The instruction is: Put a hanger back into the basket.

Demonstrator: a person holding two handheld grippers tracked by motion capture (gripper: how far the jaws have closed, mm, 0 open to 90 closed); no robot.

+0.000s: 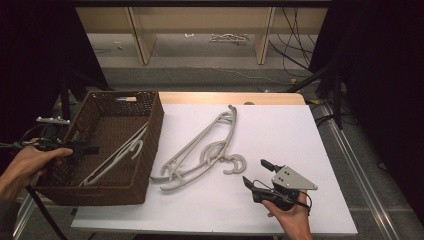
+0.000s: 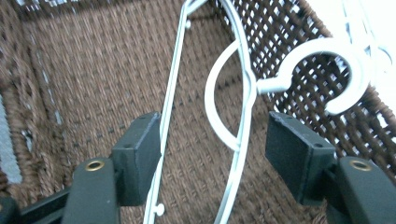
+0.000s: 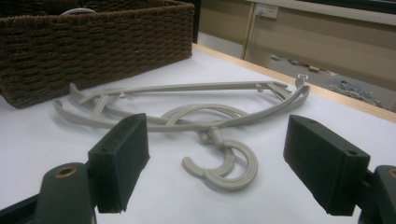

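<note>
Right claw (image 1: 255, 175) at lower right of the high view, jaws wide apart, holding nothing. Two grey hangers (image 1: 200, 152) lie stacked on the white surface (image 1: 280, 130) just up-left of it, long axis running lower left to upper right, hooks (image 3: 224, 168) nearest my jaws. Left claw (image 2: 210, 154) sits over the basket (image 1: 150, 150), open, straddling a white hanger (image 2: 243, 116) inside without gripping. I judge the right is nearer for the next pick. Hard to separate the stacked pair.

Lower end of the white hanger (image 2: 243, 93) cut off by the edge
</note>
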